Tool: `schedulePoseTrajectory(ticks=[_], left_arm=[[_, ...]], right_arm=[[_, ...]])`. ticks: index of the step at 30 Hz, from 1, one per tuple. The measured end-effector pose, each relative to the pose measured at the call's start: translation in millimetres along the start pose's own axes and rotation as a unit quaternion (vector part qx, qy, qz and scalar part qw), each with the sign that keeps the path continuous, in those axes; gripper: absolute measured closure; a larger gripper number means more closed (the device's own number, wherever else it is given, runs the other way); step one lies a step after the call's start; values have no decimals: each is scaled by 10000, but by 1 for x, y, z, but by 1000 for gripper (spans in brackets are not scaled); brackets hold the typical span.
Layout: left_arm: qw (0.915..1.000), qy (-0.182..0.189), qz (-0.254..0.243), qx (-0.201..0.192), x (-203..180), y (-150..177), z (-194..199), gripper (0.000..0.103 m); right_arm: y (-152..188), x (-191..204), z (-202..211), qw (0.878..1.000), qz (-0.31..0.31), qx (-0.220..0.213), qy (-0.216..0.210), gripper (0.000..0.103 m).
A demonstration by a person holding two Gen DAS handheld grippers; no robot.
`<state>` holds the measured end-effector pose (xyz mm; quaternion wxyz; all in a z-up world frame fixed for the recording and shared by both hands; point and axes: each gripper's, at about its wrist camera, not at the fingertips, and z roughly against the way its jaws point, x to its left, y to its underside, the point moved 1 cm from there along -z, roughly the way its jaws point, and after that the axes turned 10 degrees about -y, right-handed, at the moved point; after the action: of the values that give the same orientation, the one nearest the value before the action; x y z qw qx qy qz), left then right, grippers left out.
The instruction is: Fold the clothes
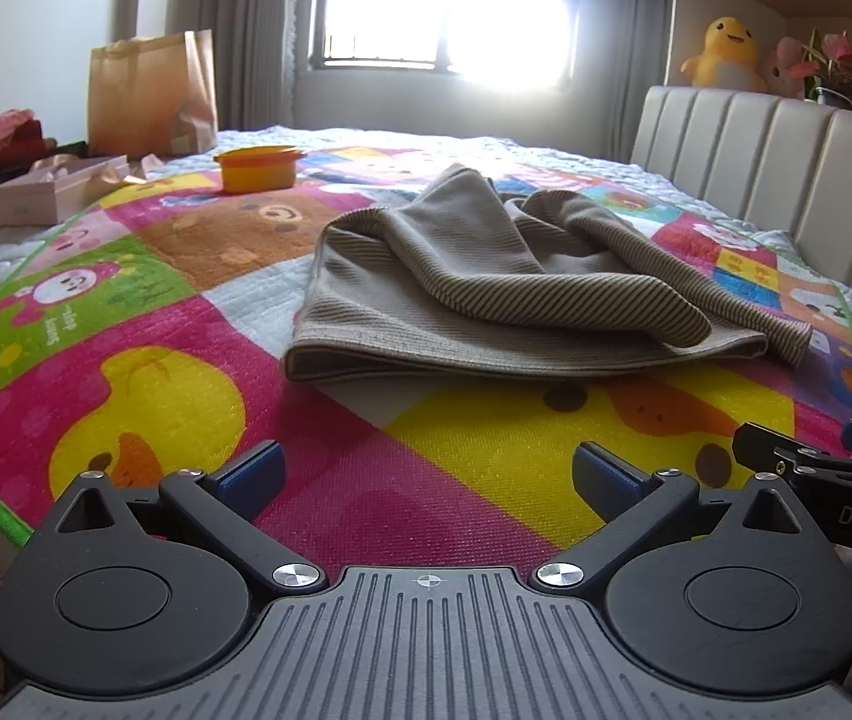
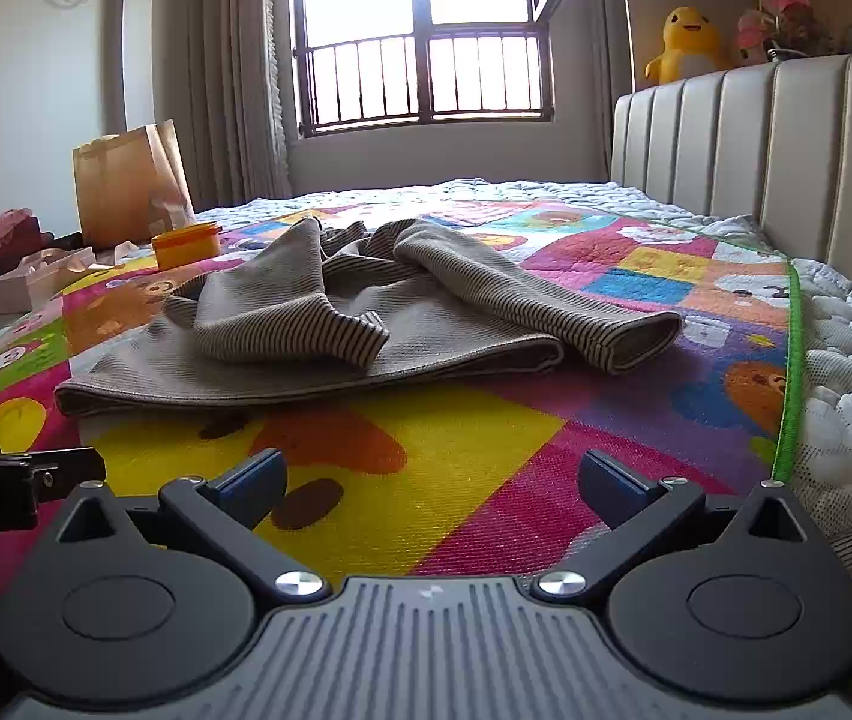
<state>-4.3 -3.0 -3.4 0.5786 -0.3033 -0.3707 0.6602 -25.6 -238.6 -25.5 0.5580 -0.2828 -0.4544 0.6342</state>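
Observation:
A taupe ribbed sweater [image 1: 474, 294] lies partly folded on a colourful cartoon play mat [image 1: 186, 372], its two striped sleeves draped loosely over the body. In the right wrist view the same sweater [image 2: 330, 330] lies ahead, one sleeve end pointing right. My left gripper [image 1: 429, 474] hovers low over the mat, short of the sweater's near hem, open and holding nothing. My right gripper [image 2: 432, 480] is likewise open and empty, a little back from the hem. Each gripper's edge shows in the other's view, side by side.
An orange lidded tub [image 1: 258, 168], a pink box [image 1: 48, 192] and a brown paper bag [image 1: 150, 96] stand at the far left of the bed. A padded headboard [image 2: 786, 150] runs along the right. The mat's green edge [image 2: 792, 360] borders white quilting.

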Motion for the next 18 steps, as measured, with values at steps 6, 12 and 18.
schedulePoseTrajectory(ticks=[6,12,18], left_arm=[[10000,-9,-6,14,-1,1,0,0],[10000,-13,-10,30,0,2,0,0],[10000,-17,-13,42,0,3,-1,0]], right_arm=[[0,0,-1,10000,1,16,-10,0],[1,0,-2,10000,-4,52,-11,0],[2,1,-3,10000,2,65,-15,0]])
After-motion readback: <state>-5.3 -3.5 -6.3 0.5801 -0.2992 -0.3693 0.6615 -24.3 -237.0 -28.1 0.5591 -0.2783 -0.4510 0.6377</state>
